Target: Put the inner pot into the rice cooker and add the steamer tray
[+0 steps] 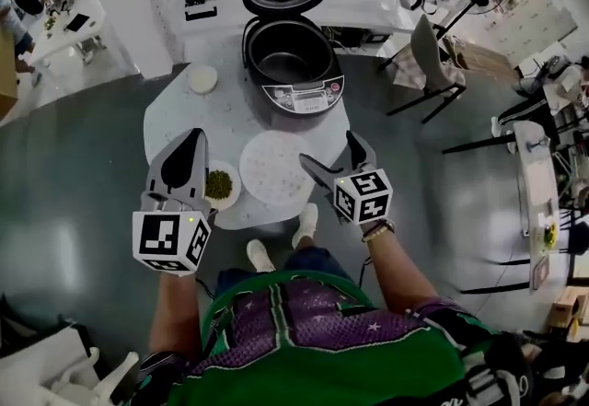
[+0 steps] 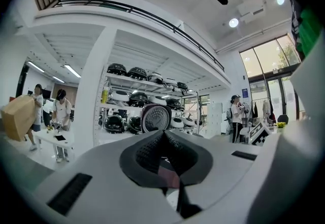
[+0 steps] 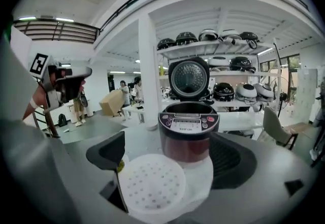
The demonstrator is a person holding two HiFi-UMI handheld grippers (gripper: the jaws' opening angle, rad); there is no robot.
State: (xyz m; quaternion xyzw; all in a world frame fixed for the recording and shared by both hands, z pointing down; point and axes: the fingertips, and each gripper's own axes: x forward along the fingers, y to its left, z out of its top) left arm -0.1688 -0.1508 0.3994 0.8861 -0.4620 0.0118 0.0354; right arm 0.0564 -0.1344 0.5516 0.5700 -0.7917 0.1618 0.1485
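Note:
The dark red rice cooker (image 1: 293,63) stands at the far side of the round white table (image 1: 175,123) with its lid up. A dark inner pot (image 1: 288,52) sits inside it. The white perforated steamer tray (image 1: 274,167) lies flat on the table in front of the cooker. My right gripper (image 1: 329,146) hovers at the tray's right edge, open. In the right gripper view its jaws stand wide apart, with the tray (image 3: 151,185) low between them and untouched, and the cooker (image 3: 189,126) beyond. My left gripper (image 1: 195,137) hangs left of the tray, shut and empty (image 2: 165,154).
A small bowl of green bits (image 1: 219,183) sits by the left gripper near the table's front edge. A small white dish (image 1: 202,78) lies left of the cooker. A grey chair (image 1: 425,54) stands to the right. Shelves of other cookers (image 3: 213,37) line the back.

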